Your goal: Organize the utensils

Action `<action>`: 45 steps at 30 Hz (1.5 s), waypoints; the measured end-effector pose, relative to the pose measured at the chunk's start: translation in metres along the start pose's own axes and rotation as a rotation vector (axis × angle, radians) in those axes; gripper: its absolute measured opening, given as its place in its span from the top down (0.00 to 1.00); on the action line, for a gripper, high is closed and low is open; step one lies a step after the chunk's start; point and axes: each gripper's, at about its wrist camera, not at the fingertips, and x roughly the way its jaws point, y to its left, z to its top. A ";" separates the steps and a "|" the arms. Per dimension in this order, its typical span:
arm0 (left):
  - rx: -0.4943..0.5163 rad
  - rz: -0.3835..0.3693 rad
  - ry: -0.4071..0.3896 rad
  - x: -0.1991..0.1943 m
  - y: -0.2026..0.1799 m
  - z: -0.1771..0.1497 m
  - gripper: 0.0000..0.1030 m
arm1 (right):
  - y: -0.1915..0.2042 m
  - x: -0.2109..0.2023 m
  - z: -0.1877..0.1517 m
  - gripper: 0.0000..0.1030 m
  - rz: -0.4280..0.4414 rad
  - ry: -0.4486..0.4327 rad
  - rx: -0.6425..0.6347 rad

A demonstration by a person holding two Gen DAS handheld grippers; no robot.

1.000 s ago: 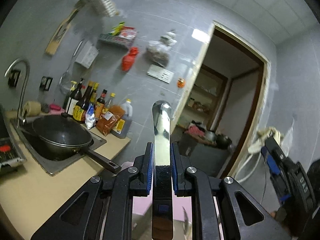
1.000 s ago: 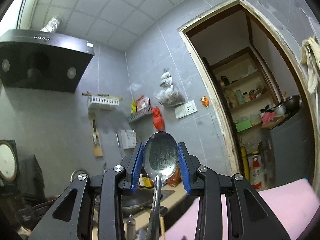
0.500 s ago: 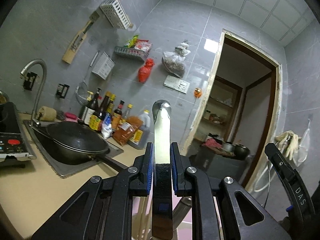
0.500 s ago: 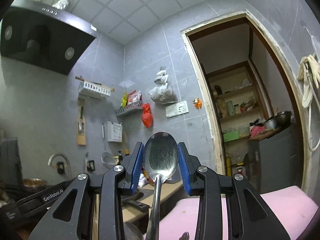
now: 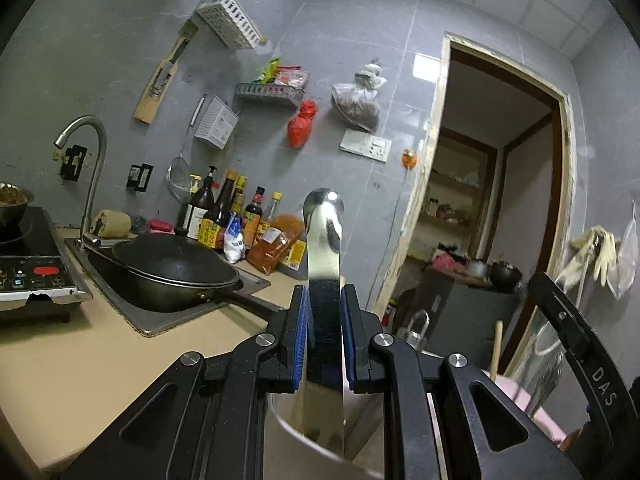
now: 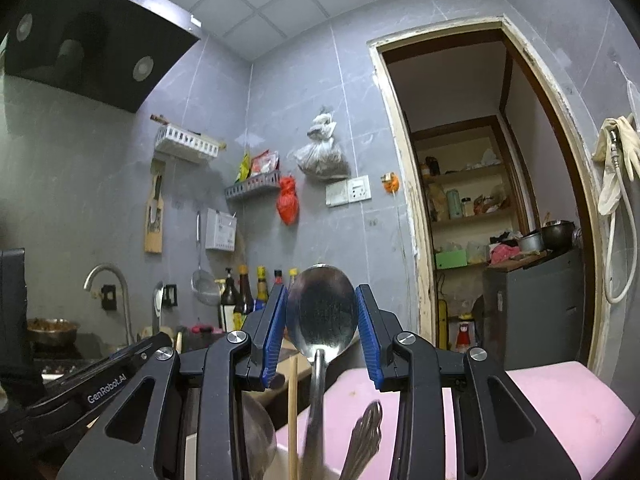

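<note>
We find the left tongs [image 5: 323, 336] clamped on a flat metal handle [image 5: 324, 280], the right tongs [image 6: 321, 332] clamped across a spoon bowl [image 6: 321, 316]: stiff, light, slippery steel; hold firmly.

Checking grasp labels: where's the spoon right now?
In the right wrist view, the spoon stands bowl-up, clamped in the right gripper, above the pink surface, a chopstick to its left.

Both wrist cameras sit close behind own gripper, facing level along fingers; both share grey wall [image 5: 256, 152] and doorway [image 6: 480, 200] ahead.
</note>
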 end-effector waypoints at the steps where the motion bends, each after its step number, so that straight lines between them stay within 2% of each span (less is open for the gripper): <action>1: 0.009 -0.003 0.003 -0.001 -0.001 -0.002 0.87 | 0.000 -0.001 -0.001 0.69 0.005 0.011 -0.006; 4: 0.038 -0.027 0.038 -0.003 -0.003 -0.007 0.87 | 0.000 -0.004 -0.004 0.69 0.019 0.038 -0.018; 7: 0.071 -0.051 0.071 -0.007 -0.007 -0.011 0.86 | -0.002 -0.009 -0.004 0.61 0.025 0.058 -0.015; 10: 0.092 -0.083 0.090 -0.014 -0.010 -0.011 0.77 | -0.004 -0.015 0.001 0.59 0.017 0.072 -0.011; 11: 0.102 -0.091 0.098 -0.017 -0.012 -0.011 0.73 | -0.006 -0.018 0.003 0.55 0.013 0.077 -0.011; 13: 0.110 -0.104 0.115 -0.022 -0.015 -0.010 0.72 | -0.009 -0.025 0.008 0.48 0.000 0.084 -0.008; 16: 0.126 -0.110 0.158 -0.028 -0.023 -0.008 0.66 | -0.014 -0.037 0.013 0.43 -0.029 0.103 -0.010; 17: 0.127 -0.115 0.168 -0.030 -0.025 -0.007 0.63 | -0.016 -0.040 0.014 0.38 -0.036 0.110 -0.008; 25: 0.140 -0.131 0.245 -0.051 -0.046 -0.007 0.35 | -0.038 -0.077 0.022 0.18 -0.128 0.201 0.014; 27: 0.147 -0.126 0.269 -0.055 -0.051 -0.009 0.23 | -0.043 -0.086 0.021 0.14 -0.163 0.236 0.008; 29: 0.154 -0.126 0.280 -0.061 -0.055 -0.014 0.19 | -0.048 -0.098 0.021 0.08 -0.194 0.265 -0.001; 31: 0.172 -0.122 0.287 -0.067 -0.059 -0.018 0.18 | -0.052 -0.111 0.021 0.03 -0.230 0.279 -0.013; 34: 0.195 -0.122 0.298 -0.075 -0.064 -0.025 0.16 | -0.059 -0.133 0.021 0.00 -0.287 0.306 -0.025; 40: 0.212 -0.125 0.311 -0.097 -0.071 -0.041 0.15 | -0.068 -0.166 0.017 0.00 -0.340 0.398 -0.012; 45: 0.219 -0.112 0.302 -0.116 -0.072 -0.051 0.15 | -0.063 -0.192 0.015 0.00 -0.385 0.414 -0.040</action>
